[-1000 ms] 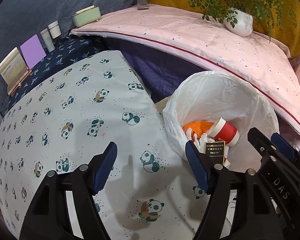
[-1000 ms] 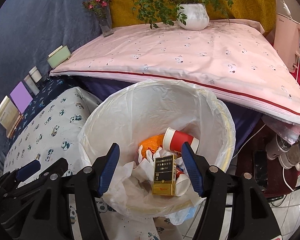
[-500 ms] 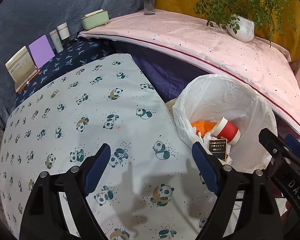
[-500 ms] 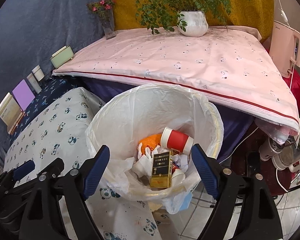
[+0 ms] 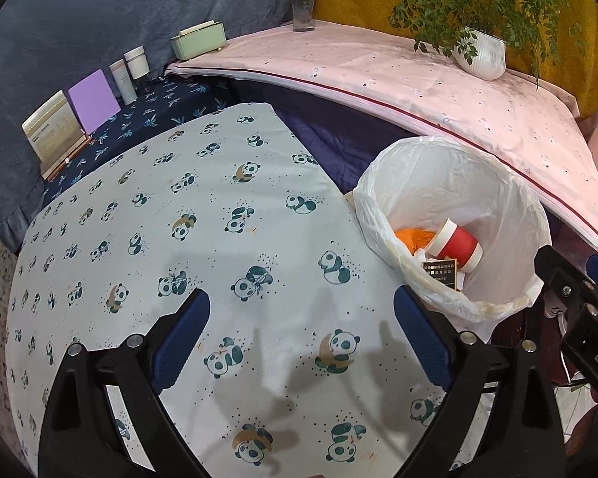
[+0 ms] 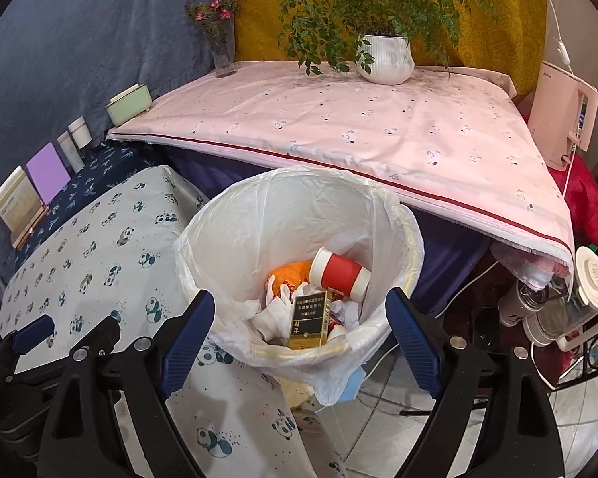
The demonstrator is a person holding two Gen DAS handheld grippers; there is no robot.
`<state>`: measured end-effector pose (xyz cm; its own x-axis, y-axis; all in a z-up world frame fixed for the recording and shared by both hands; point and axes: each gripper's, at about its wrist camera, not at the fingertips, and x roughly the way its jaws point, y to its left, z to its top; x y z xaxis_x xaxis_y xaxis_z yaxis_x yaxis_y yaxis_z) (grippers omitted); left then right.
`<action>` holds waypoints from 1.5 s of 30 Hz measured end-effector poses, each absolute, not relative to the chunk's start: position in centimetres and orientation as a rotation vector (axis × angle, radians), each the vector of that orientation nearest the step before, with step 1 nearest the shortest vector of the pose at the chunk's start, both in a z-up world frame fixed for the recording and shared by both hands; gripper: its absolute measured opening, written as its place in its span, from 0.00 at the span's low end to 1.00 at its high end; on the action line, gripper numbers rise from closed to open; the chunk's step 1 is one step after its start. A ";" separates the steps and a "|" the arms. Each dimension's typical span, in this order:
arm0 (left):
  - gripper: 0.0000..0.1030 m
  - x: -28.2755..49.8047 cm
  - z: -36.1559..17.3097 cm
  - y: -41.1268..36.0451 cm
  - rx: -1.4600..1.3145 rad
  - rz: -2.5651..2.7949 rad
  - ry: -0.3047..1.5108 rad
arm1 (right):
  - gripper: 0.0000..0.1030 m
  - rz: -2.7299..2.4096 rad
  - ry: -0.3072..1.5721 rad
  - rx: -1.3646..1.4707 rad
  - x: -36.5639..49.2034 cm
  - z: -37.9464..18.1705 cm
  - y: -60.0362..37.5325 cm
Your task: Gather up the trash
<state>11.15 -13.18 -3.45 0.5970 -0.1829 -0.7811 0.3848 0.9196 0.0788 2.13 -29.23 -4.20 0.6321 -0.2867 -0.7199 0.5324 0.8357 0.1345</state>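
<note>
Between the right gripper's (image 6: 299, 334) jaws nothing was held; they were opening, spread wide above the bin (image 6: 402, 215), probably because whatever it carried had already been let go. Just ahead and below lay the trash: a gold cigarette box (image 6: 309, 320), a red cup (image 6: 341, 273) and crumpled paper (image 6: 277, 312). Beside it the left gripper (image 5: 299, 330), also opening and empty, hung over the panda cloth (image 5: 203, 207), the bin off to its right.

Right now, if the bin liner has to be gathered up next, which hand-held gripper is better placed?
Right, probably. The right hand-held gripper points at the bin liner, its opening jaws empty and framing the near rim. The left hand-held gripper, also opening and empty, hangs over the panda cloth.
</note>
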 end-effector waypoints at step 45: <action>0.91 7.1 -5.1 -10.9 0.277 -0.311 0.877 | 0.82 -0.463 0.766 0.214 -2.5 -5.3 -25.9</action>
<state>7.11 -10.87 -5.08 0.6000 -0.1519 -0.7854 0.3766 0.9198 0.1098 -2.55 -25.91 -5.29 0.6273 -0.3240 -0.7082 0.4764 0.8790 0.0198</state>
